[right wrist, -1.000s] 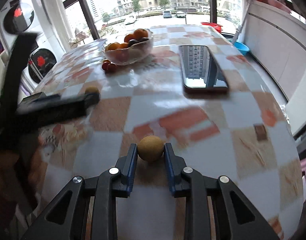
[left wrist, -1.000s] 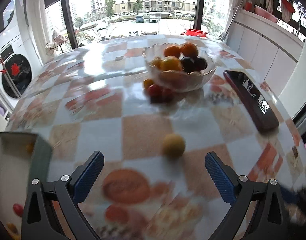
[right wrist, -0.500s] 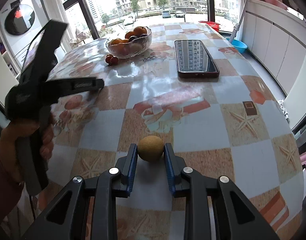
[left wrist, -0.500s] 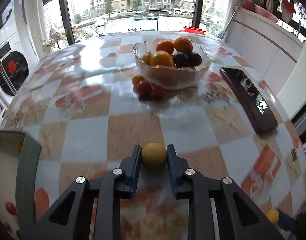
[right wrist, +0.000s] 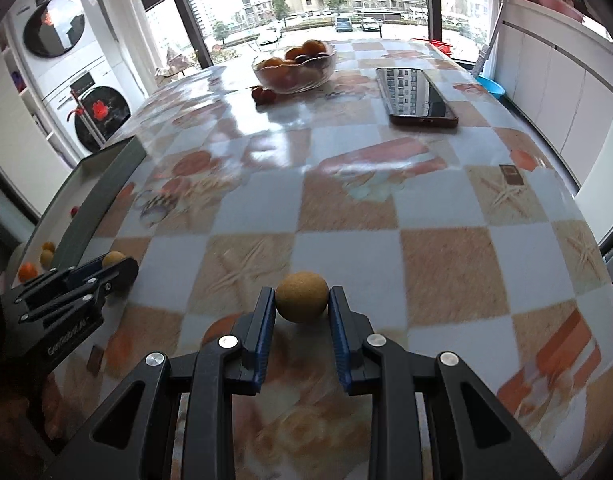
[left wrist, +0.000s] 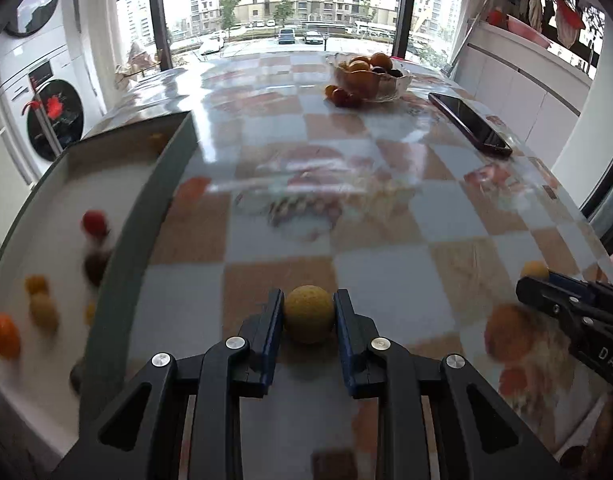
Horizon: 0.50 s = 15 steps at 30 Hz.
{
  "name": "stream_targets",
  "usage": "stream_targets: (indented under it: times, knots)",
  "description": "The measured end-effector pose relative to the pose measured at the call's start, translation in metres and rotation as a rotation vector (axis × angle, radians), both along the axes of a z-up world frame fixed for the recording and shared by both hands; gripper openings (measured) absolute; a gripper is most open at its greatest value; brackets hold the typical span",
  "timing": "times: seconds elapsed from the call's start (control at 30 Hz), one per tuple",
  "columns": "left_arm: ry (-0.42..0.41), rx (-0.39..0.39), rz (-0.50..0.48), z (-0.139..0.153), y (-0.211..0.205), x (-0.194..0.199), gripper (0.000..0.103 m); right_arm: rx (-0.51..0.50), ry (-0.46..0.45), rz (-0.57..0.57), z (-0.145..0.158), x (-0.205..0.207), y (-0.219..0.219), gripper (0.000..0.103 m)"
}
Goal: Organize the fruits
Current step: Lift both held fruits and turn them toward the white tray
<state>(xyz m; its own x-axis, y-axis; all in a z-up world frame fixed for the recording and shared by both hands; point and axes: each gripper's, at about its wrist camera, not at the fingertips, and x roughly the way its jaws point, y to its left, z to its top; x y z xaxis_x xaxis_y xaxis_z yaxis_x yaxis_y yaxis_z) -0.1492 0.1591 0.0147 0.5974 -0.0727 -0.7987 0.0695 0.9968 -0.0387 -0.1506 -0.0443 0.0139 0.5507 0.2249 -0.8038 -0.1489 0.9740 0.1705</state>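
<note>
My left gripper (left wrist: 309, 316) is shut on a small yellow fruit (left wrist: 309, 313) and hangs above the checkered table, just right of a grey-rimmed white tray (left wrist: 118, 280) that holds several small fruits. My right gripper (right wrist: 301, 304) is shut on a tan round fruit (right wrist: 301, 301) above the table's near side. From the right wrist view the left gripper (right wrist: 114, 266) shows at the left by the tray (right wrist: 102, 188). The left wrist view catches the right gripper (left wrist: 534, 276) at its right edge. A glass bowl (left wrist: 386, 86) of fruit stands far back, with small red and orange fruits (left wrist: 340, 95) beside it.
A dark phone (right wrist: 416, 98) lies on the table right of the bowl (right wrist: 318, 76). Washing machines (right wrist: 86, 104) stand beyond the table's left edge and white cabinets (right wrist: 554, 80) on the right. A hand (right wrist: 46, 412) holds the left gripper.
The left gripper closed on the yellow fruit and carried it left and back toward the tray. The right gripper, still holding its tan fruit, drifted the same way.
</note>
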Motion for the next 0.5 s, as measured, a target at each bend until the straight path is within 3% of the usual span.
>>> stream_targets:
  times: [0.5]
  knots:
    - [-0.027,-0.02,0.011,-0.004,0.012,-0.019,0.027,-0.035,0.022,0.021,0.002,-0.019,0.017,0.029]
